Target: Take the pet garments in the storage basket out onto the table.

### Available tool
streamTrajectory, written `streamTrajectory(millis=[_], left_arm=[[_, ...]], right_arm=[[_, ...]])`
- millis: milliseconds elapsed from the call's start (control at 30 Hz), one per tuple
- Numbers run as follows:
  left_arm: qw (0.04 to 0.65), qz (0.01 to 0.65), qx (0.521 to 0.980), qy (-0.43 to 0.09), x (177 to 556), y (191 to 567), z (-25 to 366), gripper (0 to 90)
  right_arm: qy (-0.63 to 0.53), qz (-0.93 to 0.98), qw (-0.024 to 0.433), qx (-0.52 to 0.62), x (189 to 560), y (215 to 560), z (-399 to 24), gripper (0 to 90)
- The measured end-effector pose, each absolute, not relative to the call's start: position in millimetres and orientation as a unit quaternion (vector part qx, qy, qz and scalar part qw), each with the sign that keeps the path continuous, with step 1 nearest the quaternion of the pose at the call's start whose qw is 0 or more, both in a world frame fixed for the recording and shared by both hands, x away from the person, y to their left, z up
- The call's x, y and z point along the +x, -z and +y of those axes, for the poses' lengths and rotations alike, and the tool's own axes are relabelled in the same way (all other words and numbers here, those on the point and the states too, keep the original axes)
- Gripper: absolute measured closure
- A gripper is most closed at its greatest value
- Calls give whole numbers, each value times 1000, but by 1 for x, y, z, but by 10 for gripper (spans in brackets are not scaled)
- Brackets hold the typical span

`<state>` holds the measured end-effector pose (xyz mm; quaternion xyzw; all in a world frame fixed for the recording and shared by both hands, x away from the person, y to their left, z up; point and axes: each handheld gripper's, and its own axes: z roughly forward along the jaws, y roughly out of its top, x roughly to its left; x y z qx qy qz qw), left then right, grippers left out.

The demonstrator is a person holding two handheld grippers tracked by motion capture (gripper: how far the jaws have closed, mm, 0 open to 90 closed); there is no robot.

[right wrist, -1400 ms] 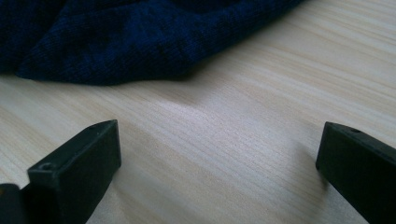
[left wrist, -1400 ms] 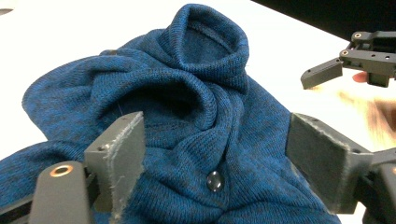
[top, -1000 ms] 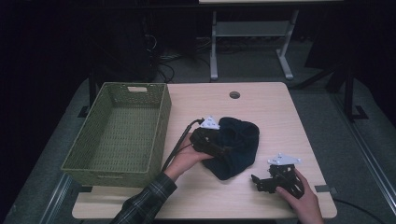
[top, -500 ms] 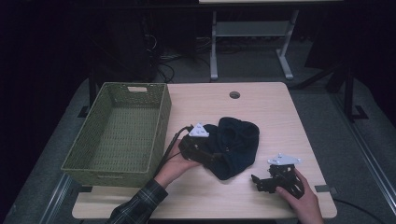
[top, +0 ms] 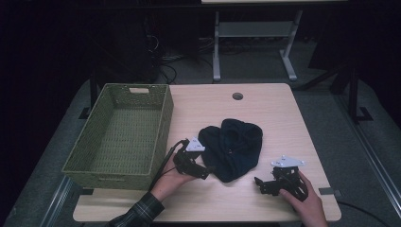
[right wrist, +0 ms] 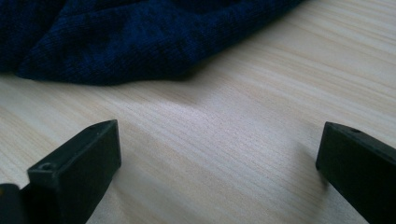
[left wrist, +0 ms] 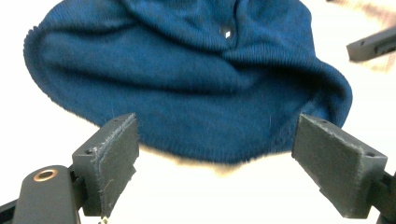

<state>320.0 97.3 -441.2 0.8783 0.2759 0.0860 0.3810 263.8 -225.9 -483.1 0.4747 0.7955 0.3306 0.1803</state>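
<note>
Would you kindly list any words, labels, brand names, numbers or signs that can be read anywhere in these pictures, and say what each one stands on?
None: no readable text shows on anything.
The dark blue knitted garment bears no label or print; a small pale speck near its top is not a letter.
The green woven basket, the wooden table, the left gripper and the right gripper carry no markings that can be made out.

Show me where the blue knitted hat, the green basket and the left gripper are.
blue knitted hat (top: 232,147), high view, middle of the crumpled knit.
green basket (top: 161,127), high view, right wall.
left gripper (left wrist: 212,161), left gripper view, midway between its open jaws.
</note>
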Motion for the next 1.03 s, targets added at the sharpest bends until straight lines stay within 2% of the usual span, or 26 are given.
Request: streamTrajectory(millis=[667,1033], left_arm=[[322,280,899,-100,296,469,109,132],[362,280,882,-115,292,476,111,127]], right_arm=[[-331,796,180,475,264,483,-226,0],[-330,796,180,475,264,483,-226,0]])
